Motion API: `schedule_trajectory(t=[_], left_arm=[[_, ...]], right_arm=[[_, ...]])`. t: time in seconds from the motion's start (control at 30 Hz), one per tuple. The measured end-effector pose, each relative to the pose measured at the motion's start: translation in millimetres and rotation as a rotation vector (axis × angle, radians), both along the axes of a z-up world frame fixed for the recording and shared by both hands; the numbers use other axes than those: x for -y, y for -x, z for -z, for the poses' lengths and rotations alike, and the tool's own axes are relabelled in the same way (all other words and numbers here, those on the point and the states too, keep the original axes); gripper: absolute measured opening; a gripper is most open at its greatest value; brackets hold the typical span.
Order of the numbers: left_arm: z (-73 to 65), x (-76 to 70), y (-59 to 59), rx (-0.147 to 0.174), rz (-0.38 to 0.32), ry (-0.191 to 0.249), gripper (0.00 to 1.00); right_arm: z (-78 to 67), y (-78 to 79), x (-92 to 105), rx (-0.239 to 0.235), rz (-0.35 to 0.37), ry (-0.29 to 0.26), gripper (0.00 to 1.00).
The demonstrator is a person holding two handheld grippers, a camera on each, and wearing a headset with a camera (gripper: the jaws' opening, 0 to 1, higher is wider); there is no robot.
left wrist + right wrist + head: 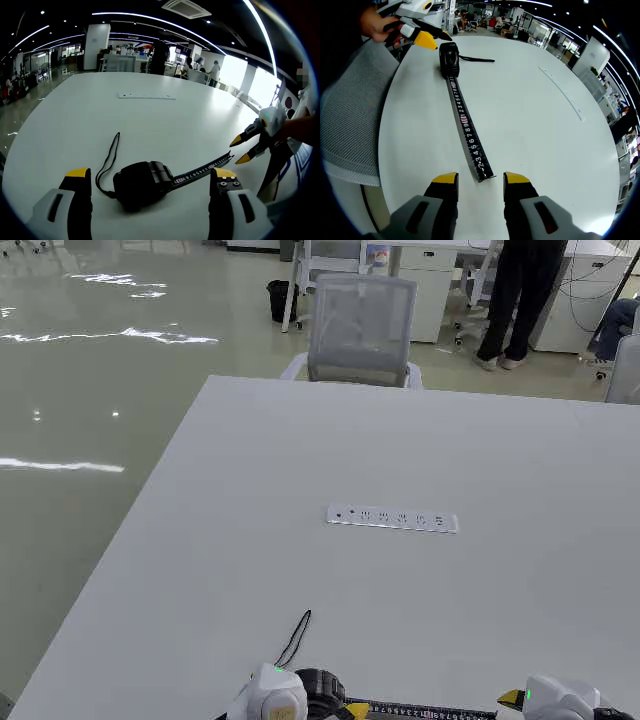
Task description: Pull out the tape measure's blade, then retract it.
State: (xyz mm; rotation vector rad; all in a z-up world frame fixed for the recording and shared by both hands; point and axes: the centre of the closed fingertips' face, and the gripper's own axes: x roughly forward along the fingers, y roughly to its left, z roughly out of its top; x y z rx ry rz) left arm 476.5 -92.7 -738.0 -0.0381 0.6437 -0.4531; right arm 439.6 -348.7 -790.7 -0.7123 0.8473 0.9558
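Lying unheld, tape measure point(142, 182) sits between left fingers point(79, 192).

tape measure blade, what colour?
The blade is black with white numerals and a few red ones; it shows best in the right gripper view.

white table point(300, 460), power strip point(392, 519), mesh chair point(360, 330)

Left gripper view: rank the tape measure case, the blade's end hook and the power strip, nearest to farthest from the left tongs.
1. Tape measure case, just ahead, between the tips of the left tongs.
2. Blade's end hook, out to the right.
3. Power strip, far ahead, mid-table.
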Motion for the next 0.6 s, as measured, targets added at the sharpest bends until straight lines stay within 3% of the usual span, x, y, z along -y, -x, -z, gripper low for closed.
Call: schedule_trajectory(t=[0.1,0.33,0.6], left_arm=[[5.3,0.1,-2.2,-0.024,-0.031,0.017,0.95],[17.4,-5.8,-9.4,-0.046,-0.071,-0.001,0.85],[21.2,-7.0,-7.5,-0.043,-0.047,-0.029,0.85]], right_arm=[[3.8,-0.2,-0.8,-0.008,-0.002,0.005,0.33],[7.4,0.0,-2.6,-0.009,-0.008,0.020,0.27],[9.9,-3.8,0.8,-0.018,-0.026,0.042,0.21]])
